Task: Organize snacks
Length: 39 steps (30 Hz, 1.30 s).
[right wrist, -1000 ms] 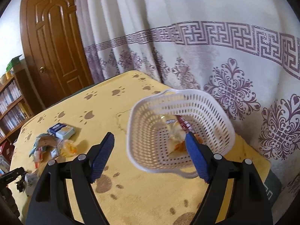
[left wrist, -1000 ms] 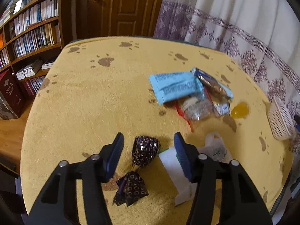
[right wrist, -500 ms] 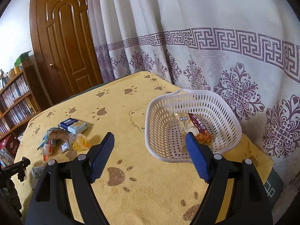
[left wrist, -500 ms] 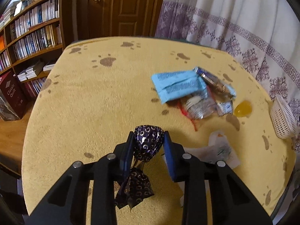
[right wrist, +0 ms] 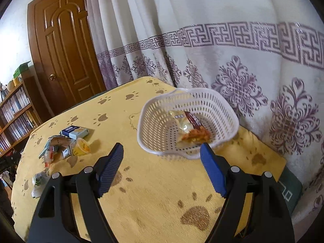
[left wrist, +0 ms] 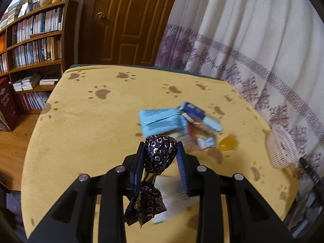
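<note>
My left gripper [left wrist: 160, 152] is shut on a dark purple foil-wrapped candy [left wrist: 160, 154], lifted off the yellow paw-print cloth; its twisted tail [left wrist: 144, 205] hangs below the pads. Beyond it lies a snack pile: light blue packets [left wrist: 162, 121], a blue box [left wrist: 193, 111] and an orange jelly cup [left wrist: 227, 142]. The white basket [left wrist: 282, 150] sits far right. In the right wrist view my right gripper [right wrist: 162, 160] stands open and empty just in front of the white basket [right wrist: 160, 135], which holds a couple of snack packets [right wrist: 192, 131].
The snack pile [right wrist: 64, 141] and a white wrapper [right wrist: 39, 182] lie left in the right wrist view. A white wrapper [left wrist: 170, 192] lies under the left gripper. A patterned curtain [right wrist: 243, 60] hangs behind the basket, at the table's edge. Bookshelves [left wrist: 30, 40] and a wooden door [left wrist: 129, 20] stand beyond.
The left gripper closed on the purple candy and lifted it off the cloth. The right gripper drew back from the basket, which now sits farther ahead of its fingers.
</note>
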Tool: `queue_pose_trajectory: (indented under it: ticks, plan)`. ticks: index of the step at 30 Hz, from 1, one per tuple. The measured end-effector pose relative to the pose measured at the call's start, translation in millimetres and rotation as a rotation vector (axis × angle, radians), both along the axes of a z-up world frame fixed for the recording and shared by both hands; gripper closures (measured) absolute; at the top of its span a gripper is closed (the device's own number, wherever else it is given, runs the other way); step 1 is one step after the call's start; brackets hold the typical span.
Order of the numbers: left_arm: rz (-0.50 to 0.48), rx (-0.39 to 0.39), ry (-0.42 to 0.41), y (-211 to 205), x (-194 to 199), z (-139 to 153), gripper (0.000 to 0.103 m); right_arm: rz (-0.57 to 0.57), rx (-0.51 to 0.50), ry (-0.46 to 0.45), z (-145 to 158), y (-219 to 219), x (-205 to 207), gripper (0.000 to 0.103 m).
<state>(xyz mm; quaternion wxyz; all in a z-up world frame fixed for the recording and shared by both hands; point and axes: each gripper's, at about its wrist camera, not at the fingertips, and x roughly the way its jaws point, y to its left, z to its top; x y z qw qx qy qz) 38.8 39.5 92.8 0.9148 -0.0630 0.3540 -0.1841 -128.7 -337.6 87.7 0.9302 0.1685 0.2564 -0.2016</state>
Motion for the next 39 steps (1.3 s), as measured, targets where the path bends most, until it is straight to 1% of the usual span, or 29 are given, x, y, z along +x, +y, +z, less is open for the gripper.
queue_pose_trajectory:
  ticks: [6, 13, 18, 19, 22, 25, 27, 30, 34, 35, 36, 37, 38, 39]
  plan:
    - [-0.058, -0.006, -0.025, -46, -11, 23, 0.072, 0.033, 0.057, -0.005, -15, -2, -12, 0.023]
    - [-0.199, -0.001, -0.025, -135, -21, 40, 0.072, 0.144, 0.088, 0.020, -39, 19, -14, 0.023]
    - [-0.316, 0.014, 0.001, -200, -28, 38, 0.072, 0.179, 0.074, 0.037, -53, 27, -17, 0.024]
    - [-0.352, 0.018, 0.005, -219, -30, 36, 0.072, 0.181, 0.075, 0.037, -54, 27, -18, 0.023]
    - [-0.430, 0.024, 0.009, -259, -35, 33, 0.072, 0.161, 0.027, 0.029, -54, 27, -24, 0.023]
    - [-0.503, 0.027, 0.018, -295, -39, 30, 0.072, 0.167, -0.006, 0.016, -51, 30, -28, 0.023]
    - [-0.542, 0.031, 0.022, -313, -40, 29, 0.072, 0.182, -0.023, 0.007, -50, 32, -30, 0.023]
    - [-0.606, 0.050, 0.015, -345, -45, 27, 0.072, 0.197, -0.017, 0.004, -50, 32, -32, 0.024]
    - [-0.659, 0.051, 0.018, -371, -47, 24, 0.070, 0.168, -0.012, 0.012, -53, 24, -34, 0.024]
    - [-0.671, 0.041, 0.017, -376, -47, 24, 0.066, 0.162, -0.008, 0.014, -53, 22, -35, 0.024]
    - [-0.669, 0.035, 0.014, -378, -46, 24, 0.041, 0.155, -0.003, 0.015, -54, 19, -36, 0.024]
    - [-0.664, 0.024, 0.006, -379, -47, 24, 0.009, 0.149, -0.001, 0.017, -54, 17, -37, 0.024]
    - [-0.656, -0.002, -0.009, -376, -46, 25, 0.005, 0.145, -0.002, 0.018, -55, 16, -37, 0.024]
    - [-0.645, -0.021, -0.018, -371, -45, 27, 0.005, 0.147, 0.005, 0.014, -55, 15, -38, 0.024]
